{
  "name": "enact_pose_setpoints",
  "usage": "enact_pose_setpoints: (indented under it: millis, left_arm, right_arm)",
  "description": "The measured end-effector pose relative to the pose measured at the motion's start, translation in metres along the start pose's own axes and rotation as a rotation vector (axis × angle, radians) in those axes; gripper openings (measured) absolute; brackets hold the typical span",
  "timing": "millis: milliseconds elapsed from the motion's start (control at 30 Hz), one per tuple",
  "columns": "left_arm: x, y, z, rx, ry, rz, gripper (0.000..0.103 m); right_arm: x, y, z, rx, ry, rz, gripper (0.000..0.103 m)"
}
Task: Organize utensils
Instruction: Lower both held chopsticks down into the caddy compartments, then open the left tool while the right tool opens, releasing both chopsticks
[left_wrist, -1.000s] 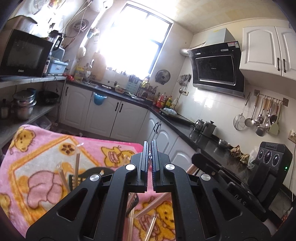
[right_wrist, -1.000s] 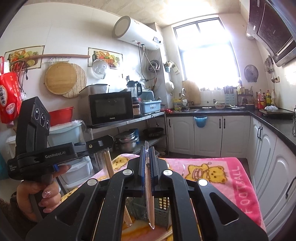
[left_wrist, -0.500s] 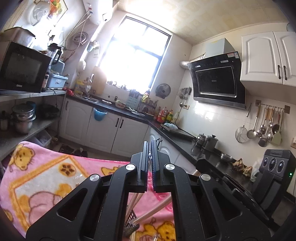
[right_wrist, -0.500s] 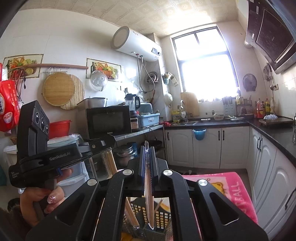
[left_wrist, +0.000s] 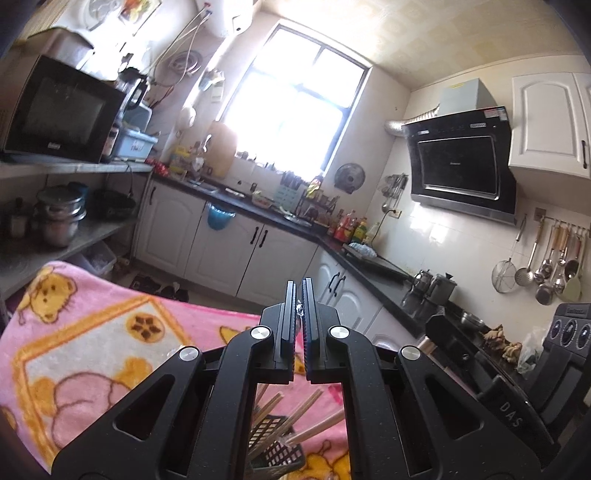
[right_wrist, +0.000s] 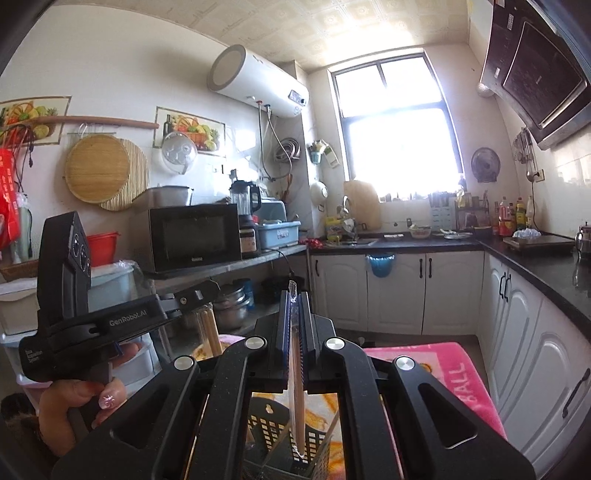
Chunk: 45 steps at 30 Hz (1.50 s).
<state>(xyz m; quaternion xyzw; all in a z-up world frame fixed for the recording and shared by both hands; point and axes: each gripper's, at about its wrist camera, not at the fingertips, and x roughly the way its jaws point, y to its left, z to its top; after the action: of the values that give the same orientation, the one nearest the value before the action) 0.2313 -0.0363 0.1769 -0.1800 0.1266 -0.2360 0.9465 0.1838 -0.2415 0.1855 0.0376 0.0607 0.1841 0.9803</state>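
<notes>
Left view: left tongs (left_wrist: 299, 314) pinched together on a clear wrapper scrap, chopsticks (left_wrist: 295, 424) in the black basket (left_wrist: 277, 446) at bottom centre. Right view: right tongs (right_wrist: 294, 317) clamp a wrapped chopstick (right_wrist: 297, 398) upright over the basket.

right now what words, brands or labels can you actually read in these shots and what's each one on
"GenRobot.AI": side of the left tool, seen from the right wrist.
"DAS": body of the right tool, seen from the left wrist.
"BALL": end of a word on the pink blanket; the rest is hidden.
Too small or blurred: microwave brand, range hood logo and stickers, bottles, blue bin label, small print on the left tool's grip.
</notes>
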Motion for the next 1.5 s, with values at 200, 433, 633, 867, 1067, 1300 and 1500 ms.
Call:
enact_pose_setpoints:
  millis: [200, 433, 633, 867, 1067, 1300, 1500]
  left_arm:
    - [0.009, 0.013, -0.015, -0.034, 0.023, 0.001, 0.001]
    - [0.015, 0.016, -0.033, -0.045, 0.025, -0.021, 0.001]
    - [0.022, 0.020, -0.047, -0.050, 0.046, -0.025, 0.001]
    - [0.027, 0.024, -0.064, -0.038, 0.091, -0.003, 0.001]
    - [0.028, 0.027, -0.073, -0.026, 0.117, 0.018, 0.001]
    - [0.025, 0.027, -0.078, -0.015, 0.143, 0.041, 0.001]
    - [0.022, 0.027, -0.083, 0.003, 0.178, 0.070, 0.001]
  right_arm:
    - [0.008, 0.000, -0.013, 0.011, 0.023, -0.005, 0.005]
    - [0.015, 0.001, -0.028, 0.019, 0.045, -0.007, 0.005]
    - [0.020, -0.002, -0.041, 0.028, 0.062, -0.015, 0.005]
    - [0.028, -0.004, -0.054, 0.045, 0.087, -0.024, 0.005]
    - [0.031, -0.004, -0.062, 0.065, 0.105, -0.029, 0.005]
    - [0.028, -0.009, -0.072, 0.080, 0.138, -0.038, 0.013]
    - [0.020, -0.016, -0.079, 0.103, 0.152, -0.054, 0.029]
